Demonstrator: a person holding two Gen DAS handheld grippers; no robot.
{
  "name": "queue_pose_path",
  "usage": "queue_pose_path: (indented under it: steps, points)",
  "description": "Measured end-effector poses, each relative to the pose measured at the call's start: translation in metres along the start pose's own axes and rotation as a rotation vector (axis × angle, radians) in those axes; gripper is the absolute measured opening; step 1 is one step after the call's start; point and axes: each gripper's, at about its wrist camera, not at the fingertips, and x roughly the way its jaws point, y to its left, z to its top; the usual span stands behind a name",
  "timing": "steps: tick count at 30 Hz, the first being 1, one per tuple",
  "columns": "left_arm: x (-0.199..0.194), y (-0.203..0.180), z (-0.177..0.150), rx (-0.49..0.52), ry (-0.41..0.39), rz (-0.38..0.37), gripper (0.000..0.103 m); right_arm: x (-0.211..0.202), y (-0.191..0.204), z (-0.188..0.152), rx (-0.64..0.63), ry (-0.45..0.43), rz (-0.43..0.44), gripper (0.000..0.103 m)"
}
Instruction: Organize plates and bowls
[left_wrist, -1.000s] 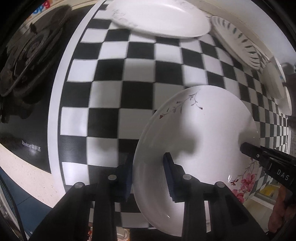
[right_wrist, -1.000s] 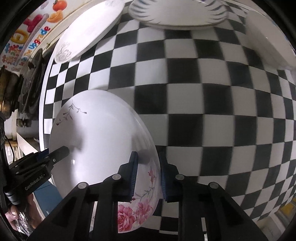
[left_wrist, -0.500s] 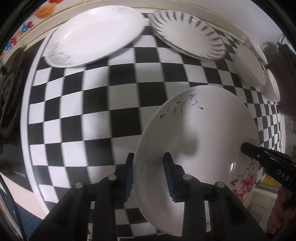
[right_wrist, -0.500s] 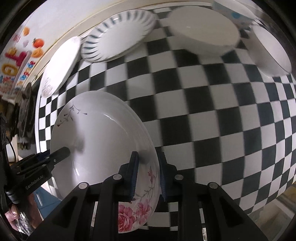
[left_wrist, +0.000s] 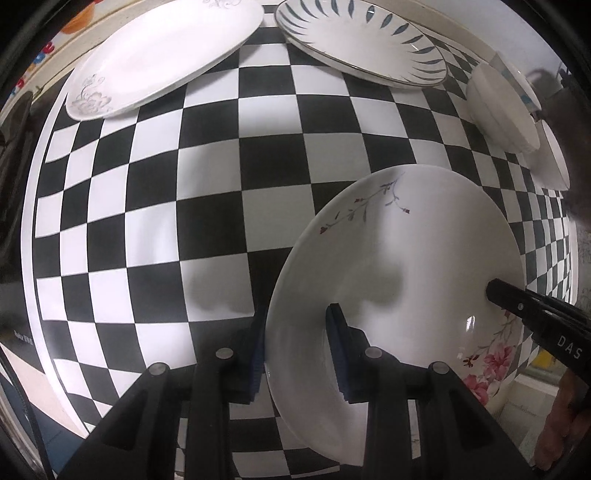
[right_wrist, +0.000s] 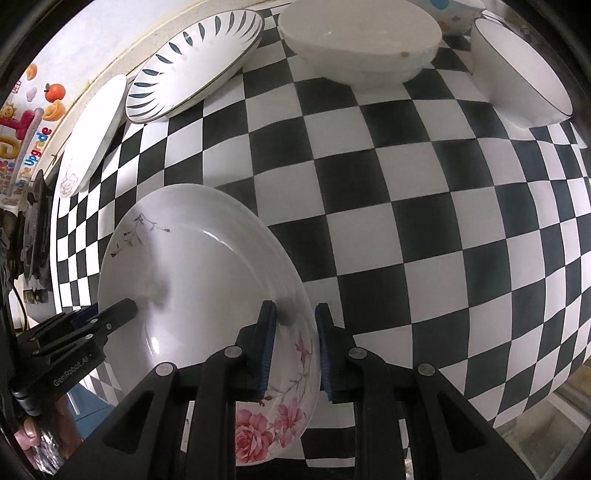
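Note:
A white plate with pink flowers and a thin branch pattern hangs above the checkered tabletop, held from both sides. My left gripper is shut on its near-left rim, one pad under and one pad on top. My right gripper is shut on the opposite rim by the pink flowers; its finger shows in the left wrist view as a black tip. The left gripper's finger shows in the right wrist view.
On the black-and-white checkered cloth lie a white oval plate, a blue-leaf plate, an upturned white bowl, and another white bowl. A stove sits left.
Both grippers carried the flowered plate sideways across the cloth toward the bowls; the stove has slid out of the left view and the bowls have come into view. Both grips are unchanged.

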Motion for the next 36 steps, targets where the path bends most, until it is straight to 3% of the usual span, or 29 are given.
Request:
queue_pose_path:
  steps: [11, 14, 20, 22, 25, 30, 36]
  points:
    - [-0.006, -0.005, -0.003, -0.022, -0.01, 0.009, 0.029, 0.007, 0.004, 0.001, -0.031, 0.053, -0.007, 0.028]
    - [-0.024, 0.011, -0.006, -0.053, -0.036, 0.022, 0.029, -0.008, 0.004, 0.003, -0.035, 0.049, -0.002, 0.048]
    - [-0.072, 0.061, -0.003, -0.226, -0.125, -0.025, 0.036, -0.075, 0.025, 0.024, -0.114, -0.064, 0.103, 0.067]
    - [-0.08, 0.077, 0.007, -0.289, -0.147, -0.057, 0.039, -0.092, 0.047, 0.042, -0.174, -0.107, 0.16, 0.076]
    - [-0.081, 0.098, 0.023, -0.38, -0.183, -0.094, 0.039, -0.097, 0.088, 0.081, -0.26, -0.106, 0.217, 0.077]
    - [-0.07, 0.135, 0.055, -0.554, -0.205, -0.182, 0.039, -0.061, 0.171, 0.163, -0.437, -0.05, 0.101, 0.077]
    - [-0.044, 0.166, 0.084, -0.673, -0.187, -0.173, 0.039, -0.009, 0.239, 0.23, -0.586, -0.025, 0.046, 0.077]
